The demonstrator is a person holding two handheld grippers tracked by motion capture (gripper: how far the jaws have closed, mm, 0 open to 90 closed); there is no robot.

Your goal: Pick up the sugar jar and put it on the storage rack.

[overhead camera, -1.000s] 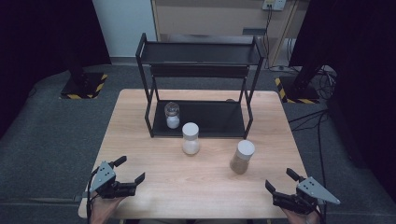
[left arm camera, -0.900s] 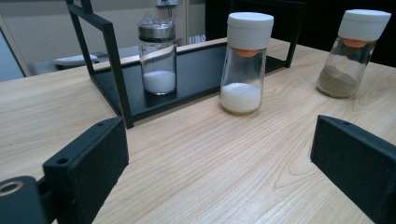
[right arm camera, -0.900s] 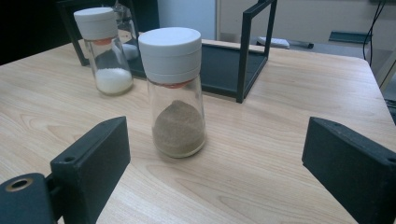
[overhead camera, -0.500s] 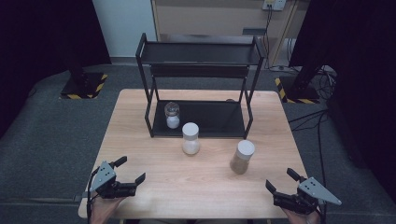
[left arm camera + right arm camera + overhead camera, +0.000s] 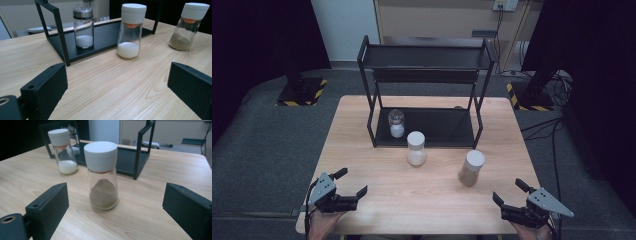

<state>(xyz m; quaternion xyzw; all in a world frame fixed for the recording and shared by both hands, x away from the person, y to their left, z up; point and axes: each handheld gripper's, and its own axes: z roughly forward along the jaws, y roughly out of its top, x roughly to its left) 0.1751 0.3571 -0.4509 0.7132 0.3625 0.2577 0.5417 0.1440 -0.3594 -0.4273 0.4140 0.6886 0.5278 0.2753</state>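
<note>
Soft even light, perhaps slightly blurred

A two-tier rack (image 5: 427, 75) stood at the far middle of the tabletop (image 5: 362, 145). On its lower shelf, toward the left, sat a small jar (image 5: 396, 123). Just before the rack's front edge stood a capped shaker (image 5: 416, 148); to its right and nearer the person stood a second capped shaker (image 5: 471, 168). The left gripper (image 5: 349, 185) and the right gripper (image 5: 508, 192) lay at the near corners, well apart from both.
</note>
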